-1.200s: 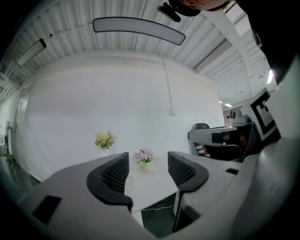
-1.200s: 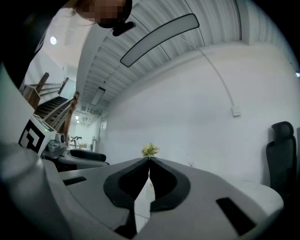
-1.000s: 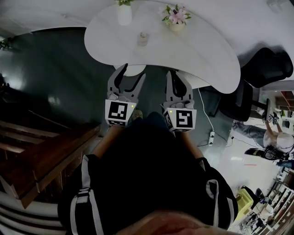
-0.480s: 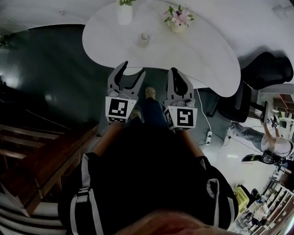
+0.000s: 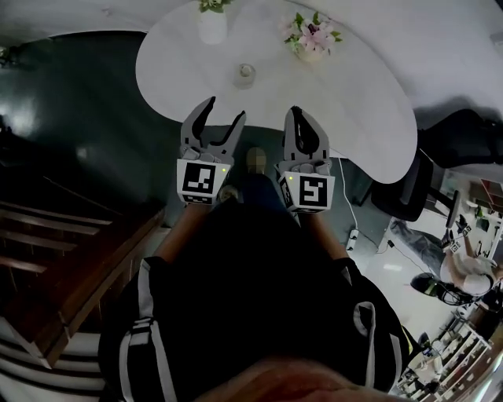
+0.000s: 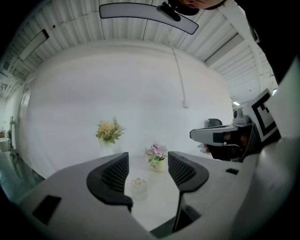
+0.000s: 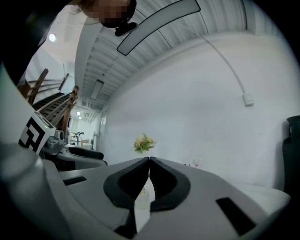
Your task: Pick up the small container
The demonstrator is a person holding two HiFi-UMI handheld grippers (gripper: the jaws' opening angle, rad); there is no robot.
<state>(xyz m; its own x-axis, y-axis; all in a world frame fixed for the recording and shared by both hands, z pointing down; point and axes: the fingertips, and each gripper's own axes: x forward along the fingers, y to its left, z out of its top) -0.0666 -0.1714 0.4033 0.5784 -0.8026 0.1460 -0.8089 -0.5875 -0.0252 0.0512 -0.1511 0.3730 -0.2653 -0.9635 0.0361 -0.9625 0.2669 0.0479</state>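
A small clear container (image 5: 245, 74) with a lid stands on the white table (image 5: 354, 102), between a white vase of pale flowers (image 5: 212, 21) and a pot of pink flowers (image 5: 312, 39). My left gripper (image 5: 224, 112) hangs open at the table's near edge, short of the container, with nothing between its fingers. In the left gripper view the container (image 6: 138, 186) shows through the gap of the left gripper (image 6: 147, 157), still some way off. Beside it, my right gripper (image 5: 298, 111) is shut and empty. The right gripper view shows the right gripper (image 7: 149, 159) with tips touching, and the container (image 7: 143, 197) glimpsed below them.
Past the table's right end stands a black office chair (image 5: 460, 133). Wooden stairs (image 5: 55, 259) run along the left. A cable and a power strip (image 5: 353, 238) lie on the dark floor, and a person (image 5: 464, 267) sits at the far right.
Both grippers have moved forward towards the table's near edge, so the table and container sit closer. The jaws of both are as before.
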